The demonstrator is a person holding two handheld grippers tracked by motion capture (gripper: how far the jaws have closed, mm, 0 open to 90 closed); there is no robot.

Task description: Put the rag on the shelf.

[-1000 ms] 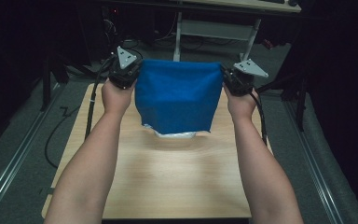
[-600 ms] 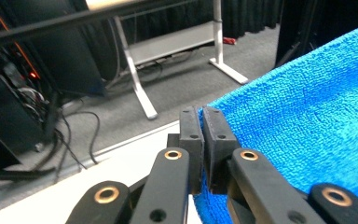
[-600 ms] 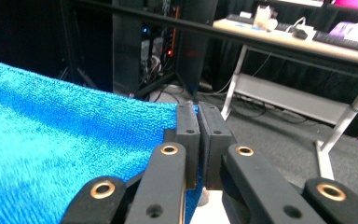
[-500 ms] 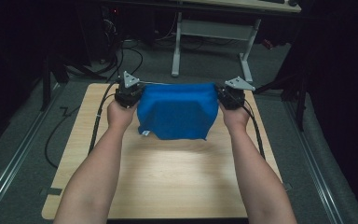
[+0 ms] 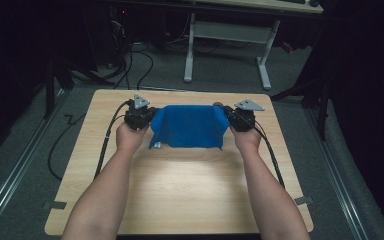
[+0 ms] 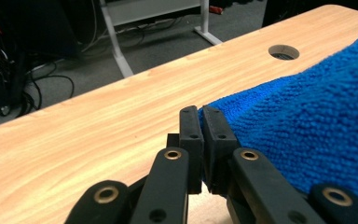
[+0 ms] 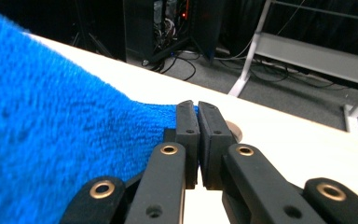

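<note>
**Blue towel stretched between two grippers over wooden table**

Blue towel (image 5: 187,126) spans the far half of a light wooden table (image 5: 180,190), held at its two upper corners and hanging down between them, its lower edge lying on the tabletop. In the high view, the left gripper (image 5: 147,117) sits at the cloth's left corner and the right gripper (image 5: 228,117) at its right corner, each gripped by a hand whose bare forearm reaches in from the near edge. A small white tag (image 5: 156,145) shows at the towel's lower left corner.

In the left gripper view, the black jaws are pressed together with the towel's corner pinched between them, the thick blue pile spreading off to the right; a round hole (image 6: 283,52) in the tabletop lies beyond it. In the right gripper view, the jaws are likewise closed tight on the opposite corner, the cloth spreading to the left.

Black cables (image 5: 107,142) trail from the grippers across the table. Past the far edge stand white desk legs (image 5: 189,50) on a grey floor.
</note>
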